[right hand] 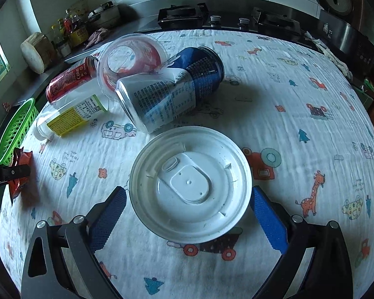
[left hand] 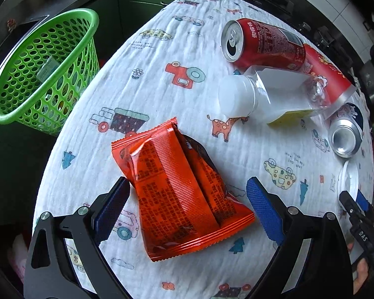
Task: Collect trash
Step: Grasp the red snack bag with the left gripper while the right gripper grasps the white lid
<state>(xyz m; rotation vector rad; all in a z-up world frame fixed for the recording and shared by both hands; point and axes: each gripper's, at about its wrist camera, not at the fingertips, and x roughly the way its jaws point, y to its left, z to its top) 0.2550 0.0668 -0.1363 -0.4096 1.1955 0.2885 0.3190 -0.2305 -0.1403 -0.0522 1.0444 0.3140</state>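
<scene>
— Trash placement? The orange snack packet point(left hand: 177, 194) lies between the spread-apart fingers of the left gripper point(left hand: 188, 186); the white lid point(right hand: 190, 184) sits between the right gripper point(right hand: 188, 194), also wide apart.

— And the green basket point(left hand: 45, 74)?

— Beside the table, something pale inside.

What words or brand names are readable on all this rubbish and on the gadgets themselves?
"Coke": on the red can, partly seen in the right wrist view.
"DAS": on the right gripper, seen from the left wrist view.
Red can, left wrist view: Chinese print, too small to read.
Orange snack packet: dense print, too blurred.
Blue and white can: table of print, unreadable.
Yellow bottle label: unreadable.
Tablecloth: small lettering, unreadable.
</scene>
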